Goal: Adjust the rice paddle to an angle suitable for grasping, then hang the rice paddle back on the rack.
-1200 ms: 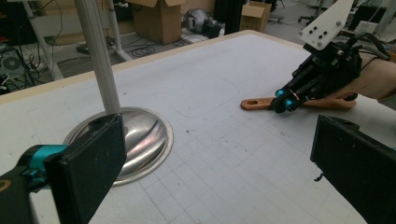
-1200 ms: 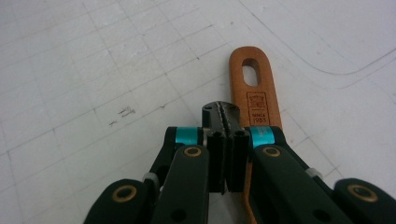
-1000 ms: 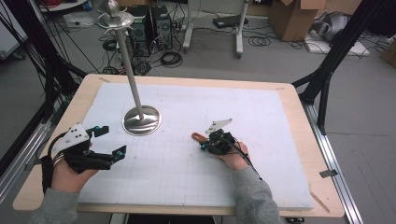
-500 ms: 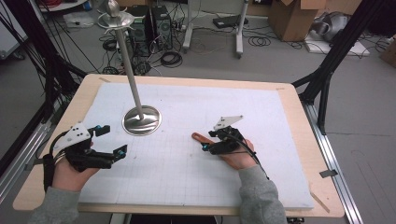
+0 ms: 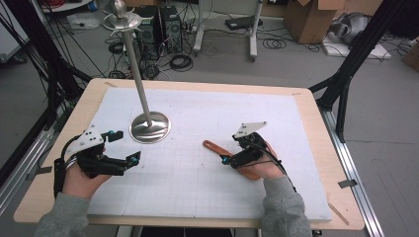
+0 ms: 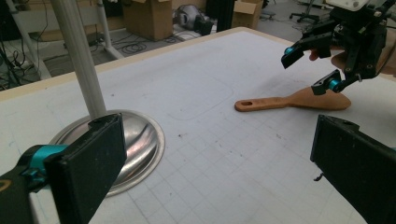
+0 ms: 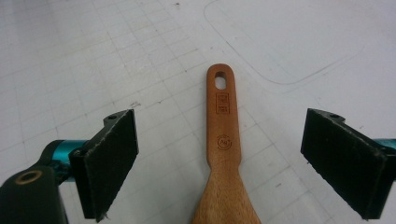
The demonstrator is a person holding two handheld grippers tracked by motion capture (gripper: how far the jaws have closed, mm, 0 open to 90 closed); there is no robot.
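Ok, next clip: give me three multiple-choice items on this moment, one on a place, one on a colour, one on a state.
1. Where does the wooden spatula lie?
A. flat on the white mat, between the jaws of the right claw
B. hung on the metal stand
C. on the floor

2. What colour is the stand's round base?
A. red
B. shiny silver
C. black

3. How do the jaws of the right claw stand?
A. shut on the spatula
B. wide apart, one on each side of the handle, not touching it
C. shut on nothing

Answers: 1 A, the right gripper view shows it flat on the gridded mat between the jaws. 2 B, the high view shows a mirror-like metal disc. 3 B, bare mat shows between each pad and the handle.
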